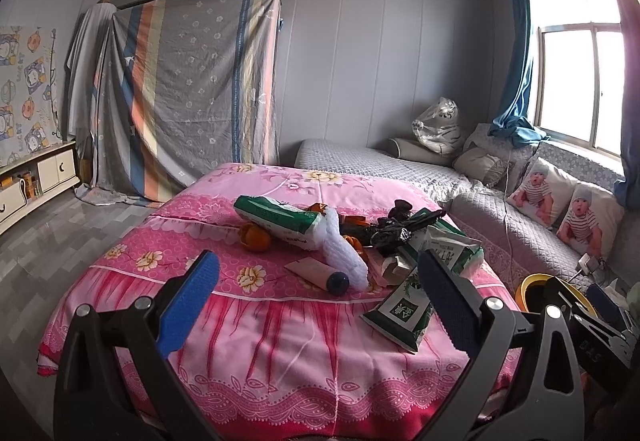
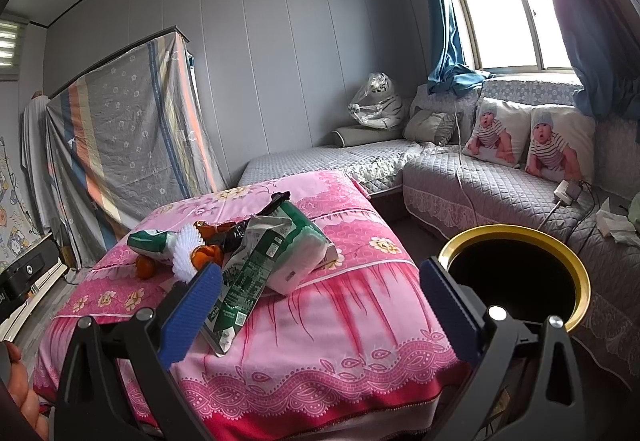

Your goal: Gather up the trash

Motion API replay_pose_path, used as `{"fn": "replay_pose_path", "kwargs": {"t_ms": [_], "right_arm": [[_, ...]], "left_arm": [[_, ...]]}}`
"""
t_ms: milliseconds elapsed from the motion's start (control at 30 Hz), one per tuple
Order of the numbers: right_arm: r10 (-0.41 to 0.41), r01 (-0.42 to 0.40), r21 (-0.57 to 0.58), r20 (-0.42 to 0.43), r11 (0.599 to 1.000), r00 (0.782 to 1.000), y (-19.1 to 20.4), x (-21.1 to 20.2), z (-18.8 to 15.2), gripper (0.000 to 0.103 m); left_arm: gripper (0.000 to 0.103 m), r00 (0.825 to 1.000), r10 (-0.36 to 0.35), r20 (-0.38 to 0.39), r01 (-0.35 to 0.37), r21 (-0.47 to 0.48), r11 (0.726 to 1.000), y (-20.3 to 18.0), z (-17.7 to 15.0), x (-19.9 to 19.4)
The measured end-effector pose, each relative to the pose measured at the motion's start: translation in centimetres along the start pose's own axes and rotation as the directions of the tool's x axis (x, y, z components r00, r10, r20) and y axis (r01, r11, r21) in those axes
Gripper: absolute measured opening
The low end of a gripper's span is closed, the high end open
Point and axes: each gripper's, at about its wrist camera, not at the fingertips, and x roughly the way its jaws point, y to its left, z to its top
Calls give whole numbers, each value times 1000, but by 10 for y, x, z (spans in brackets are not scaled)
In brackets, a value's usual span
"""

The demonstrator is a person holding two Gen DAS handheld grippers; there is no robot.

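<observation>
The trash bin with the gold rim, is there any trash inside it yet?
Cannot tell: the trash bin shows only darkness inside.

A heap of trash point(image 1: 360, 237) is piled on the table point(image 1: 248, 321), toward its right edge. Within the heap, a wrapper point(image 1: 404, 315) is laid at the near right edge, a tube point(image 1: 320, 273) is set left of it, and an orange point(image 1: 254, 237) is placed at the heap's left side. A bin point(image 2: 516, 277) is stood on the floor to the right of the table, between it and the sofa point(image 2: 492, 185). A covered wardrobe point(image 1: 188, 101) is stood behind the table, against the wall.
</observation>
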Motion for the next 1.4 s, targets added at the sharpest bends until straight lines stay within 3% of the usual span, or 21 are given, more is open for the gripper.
{"fn": "replay_pose_path", "kwargs": {"t_ms": [1400], "right_arm": [[-5, 5, 8, -7, 1000, 1000, 1, 2, -7, 96]], "left_arm": [[95, 1000, -7, 1, 7, 7, 1000, -4, -1, -1]]}}
